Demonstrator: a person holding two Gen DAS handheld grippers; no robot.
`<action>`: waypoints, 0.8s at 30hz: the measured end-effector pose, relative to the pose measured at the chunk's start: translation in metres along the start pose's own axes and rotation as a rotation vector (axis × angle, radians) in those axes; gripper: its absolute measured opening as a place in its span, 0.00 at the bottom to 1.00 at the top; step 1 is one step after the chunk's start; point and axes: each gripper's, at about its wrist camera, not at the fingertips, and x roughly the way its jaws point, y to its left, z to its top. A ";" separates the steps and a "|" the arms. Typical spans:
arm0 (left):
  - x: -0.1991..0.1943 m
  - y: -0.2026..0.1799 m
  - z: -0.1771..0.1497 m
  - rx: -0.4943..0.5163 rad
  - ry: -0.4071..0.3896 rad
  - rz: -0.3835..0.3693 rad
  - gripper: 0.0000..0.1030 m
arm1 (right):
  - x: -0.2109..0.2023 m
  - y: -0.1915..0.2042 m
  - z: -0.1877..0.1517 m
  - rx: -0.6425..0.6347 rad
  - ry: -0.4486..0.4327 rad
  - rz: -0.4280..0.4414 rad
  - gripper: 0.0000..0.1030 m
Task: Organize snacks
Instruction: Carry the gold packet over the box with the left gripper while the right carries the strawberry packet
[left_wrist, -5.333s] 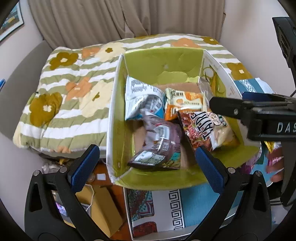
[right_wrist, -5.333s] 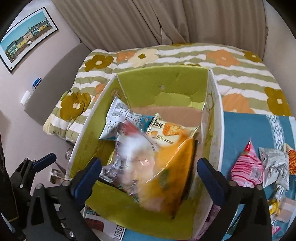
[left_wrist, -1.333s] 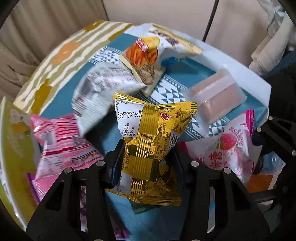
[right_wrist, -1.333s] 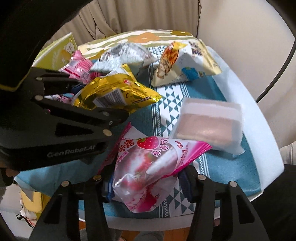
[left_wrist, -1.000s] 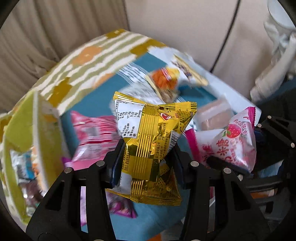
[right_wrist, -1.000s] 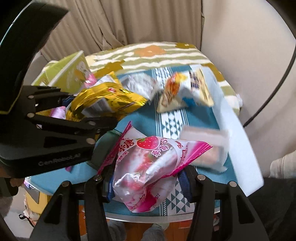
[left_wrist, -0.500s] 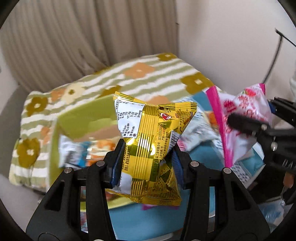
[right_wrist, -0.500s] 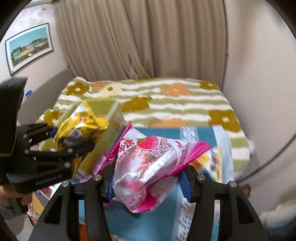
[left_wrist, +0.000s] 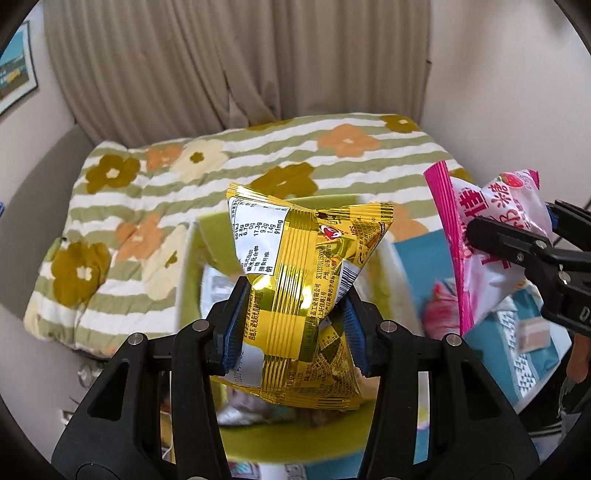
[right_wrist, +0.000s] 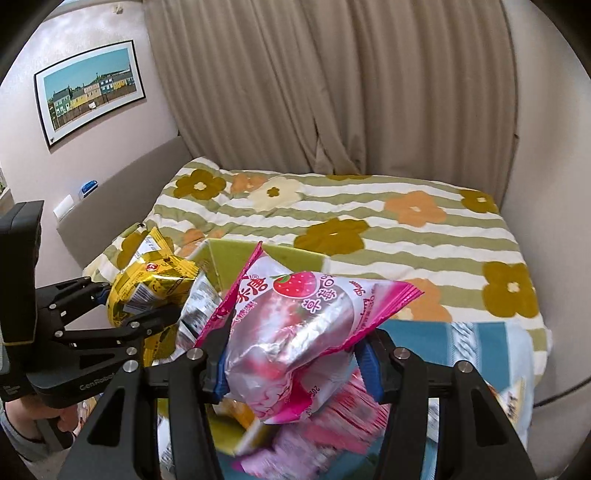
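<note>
Flowered striped quilt (right_wrist: 369, 229) lies below beige curtains (right_wrist: 332, 85).

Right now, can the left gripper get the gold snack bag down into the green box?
Probably yes. The left gripper holds the gold snack bag over the green box, whose top is open; nothing shows between them.
</note>
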 end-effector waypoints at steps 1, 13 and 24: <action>0.010 0.008 0.004 -0.007 0.010 -0.002 0.42 | 0.010 0.005 0.005 -0.002 0.006 0.000 0.49; 0.126 0.058 0.036 -0.042 0.140 -0.031 0.46 | 0.092 0.010 0.027 0.030 0.072 -0.032 0.49; 0.117 0.074 0.008 -0.089 0.153 -0.034 0.99 | 0.121 0.004 0.029 0.073 0.129 -0.045 0.49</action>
